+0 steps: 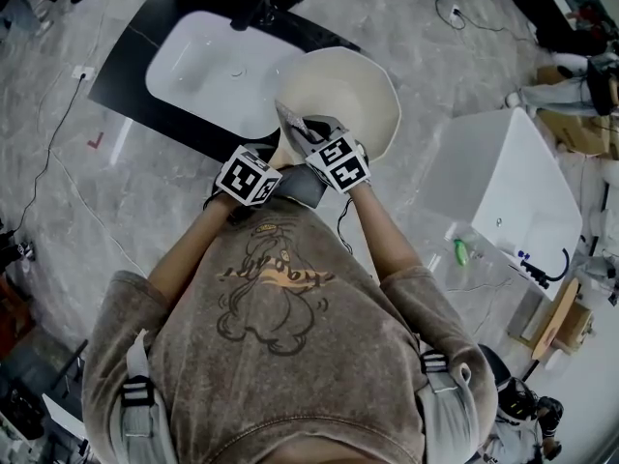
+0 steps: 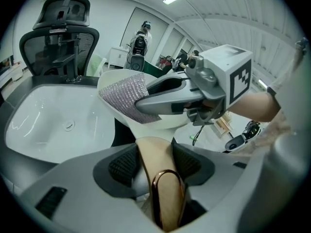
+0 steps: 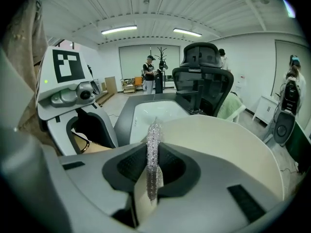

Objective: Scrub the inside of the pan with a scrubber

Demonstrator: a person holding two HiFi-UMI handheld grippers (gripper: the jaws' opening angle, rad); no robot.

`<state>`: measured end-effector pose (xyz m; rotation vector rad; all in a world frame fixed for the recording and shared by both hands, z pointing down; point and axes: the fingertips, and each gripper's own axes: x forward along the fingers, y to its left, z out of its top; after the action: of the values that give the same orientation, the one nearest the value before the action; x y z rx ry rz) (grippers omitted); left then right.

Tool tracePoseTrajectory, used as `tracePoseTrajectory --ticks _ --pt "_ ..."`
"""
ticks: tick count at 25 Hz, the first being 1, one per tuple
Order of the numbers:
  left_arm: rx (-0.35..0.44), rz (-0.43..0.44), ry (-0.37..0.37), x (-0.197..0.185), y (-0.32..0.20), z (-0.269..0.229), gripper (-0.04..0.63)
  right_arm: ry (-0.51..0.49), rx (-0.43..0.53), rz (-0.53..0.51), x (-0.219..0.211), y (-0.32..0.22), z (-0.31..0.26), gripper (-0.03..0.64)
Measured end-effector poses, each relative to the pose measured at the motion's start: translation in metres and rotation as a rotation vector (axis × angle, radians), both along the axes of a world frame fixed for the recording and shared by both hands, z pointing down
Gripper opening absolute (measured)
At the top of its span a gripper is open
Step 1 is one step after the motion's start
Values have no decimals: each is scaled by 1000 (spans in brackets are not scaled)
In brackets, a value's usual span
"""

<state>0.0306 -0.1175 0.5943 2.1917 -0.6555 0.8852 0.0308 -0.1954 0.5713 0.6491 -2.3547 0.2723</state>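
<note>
A cream pan [image 1: 350, 95] is held above the edge of a white sink [image 1: 208, 71]. My left gripper [image 2: 154, 165] is shut on the pan's tan handle [image 2: 154, 147], which ends in a copper loop. In the head view the left gripper [image 1: 253, 180] sits at the pan's near side. My right gripper [image 3: 153, 170] is shut on a thin, sparkly silver scrubber [image 3: 154, 132], seen edge-on. From the left gripper view the scrubber [image 2: 125, 97] lies flat against the pan [image 2: 167, 122] inside its near rim, with the right gripper [image 2: 146, 101] behind it.
The sink [image 2: 48, 125] is set in a black counter [image 1: 126, 61]. A black office chair [image 3: 204, 79] stands behind it. A white cabinet [image 1: 513, 191] is at the right on the grey floor. People stand far back in the room.
</note>
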Motion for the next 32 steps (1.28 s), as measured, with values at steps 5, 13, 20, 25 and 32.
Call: tracePoseTrajectory --ticks 5,13,20,25,32 --pt "-11 11 16 0 1 1 249 1 -21 -29 -14 -3 10 80" --pt "-24 28 32 1 1 2 250 59 -38 -61 -32 -29 20 80" --pt "-22 39 36 1 2 0 252 122 -3 -10 -32 -73 23 80" --pt "-26 39 39 -1 1 2 252 182 49 31 -26 -108 27 81" --pt "-36 41 51 1 5 0 252 324 116 97 12 -144 37 81"
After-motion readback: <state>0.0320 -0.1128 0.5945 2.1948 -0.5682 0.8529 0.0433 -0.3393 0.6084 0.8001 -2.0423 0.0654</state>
